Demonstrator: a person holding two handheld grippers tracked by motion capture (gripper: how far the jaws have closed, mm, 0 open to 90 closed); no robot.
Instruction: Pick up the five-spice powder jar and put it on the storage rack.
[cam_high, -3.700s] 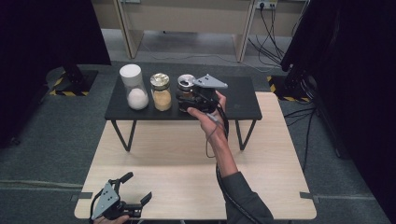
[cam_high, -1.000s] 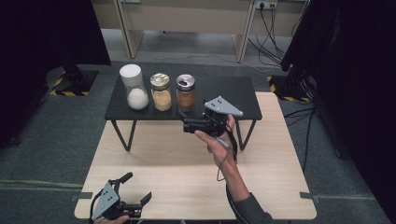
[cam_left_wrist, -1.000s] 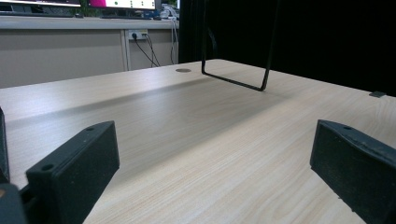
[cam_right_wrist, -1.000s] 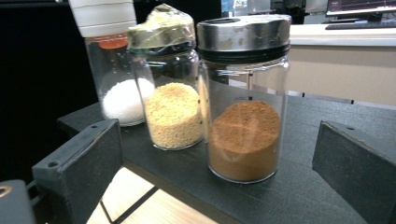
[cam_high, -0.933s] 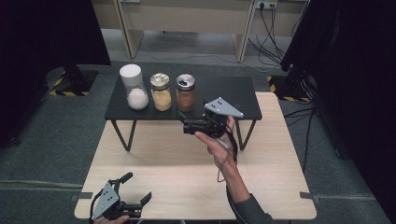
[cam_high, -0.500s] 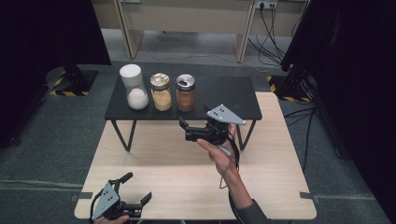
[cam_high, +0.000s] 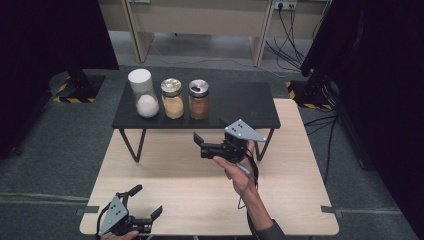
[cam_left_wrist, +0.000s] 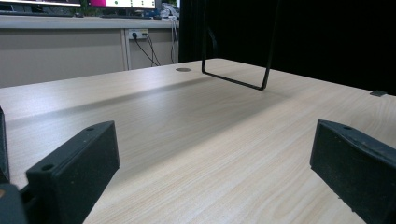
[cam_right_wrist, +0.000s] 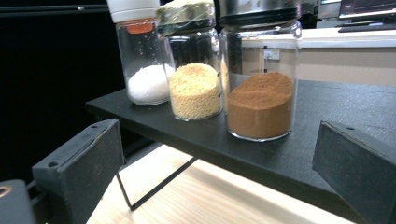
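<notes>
I'm holding right hand-held gripper (cam_high: 199, 145) gaping, empty, just before the black shelf (cam_high: 240, 102); left hand-held gripper (cam_high: 147, 205) gaping, well before it | three jars (cam_high: 172, 98) standing on shelf

The high view looks forward and down from the person's side onto the whole wooden bench (cam_high: 175, 170) and the black shelf (cam_high: 240, 102) standing on it. The left gripper view sits low, almost skimming the bench top (near its front edge), facing a shelf leg (cam_left_wrist: 236, 79). The right gripper view looks closely at three jars (cam_right_wrist: 259, 79), which the high view also shows.
</notes>
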